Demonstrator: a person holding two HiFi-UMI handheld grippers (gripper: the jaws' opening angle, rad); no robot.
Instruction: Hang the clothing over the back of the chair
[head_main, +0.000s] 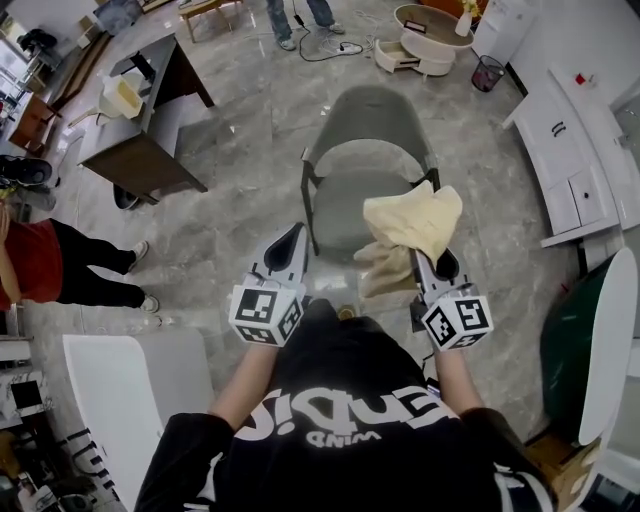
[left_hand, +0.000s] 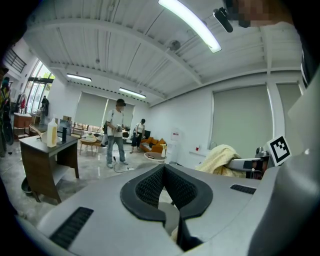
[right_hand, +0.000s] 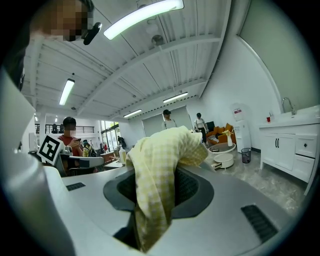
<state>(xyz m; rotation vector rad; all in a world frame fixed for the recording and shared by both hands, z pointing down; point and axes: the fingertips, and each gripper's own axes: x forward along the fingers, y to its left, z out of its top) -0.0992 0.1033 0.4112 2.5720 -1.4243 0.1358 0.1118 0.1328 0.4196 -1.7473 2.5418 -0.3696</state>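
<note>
The clothing (head_main: 415, 225), a pale yellow checked cloth, is bunched in your right hand-held gripper (head_main: 425, 262). The jaws are partly closed and pinch one fold, so that the rest mounds over the jaw tips and a tail droops below them. In the right gripper view the clothing (right_hand: 155, 170) fills the gap between the pads. It hangs in the air over the front right part of the seat of the grey chair (head_main: 365, 120), clear of the chair's back, which stands on the side away from you. Your left hand-held gripper (head_main: 297, 232) is level with the right one at the seat's front left edge; its jaw tips are pressed together with nothing between them. Further out, a dark bench (head_main: 140, 160) stands to the left on the marble floor (head_main: 250, 110), with a pale container (head_main: 122, 97) near its far edge; you cannot see what is in it. A dark wastebasket (head_main: 487, 72) stands by the white cabinet (head_main: 570, 150) on the right, its contents too small to tell.
</note>
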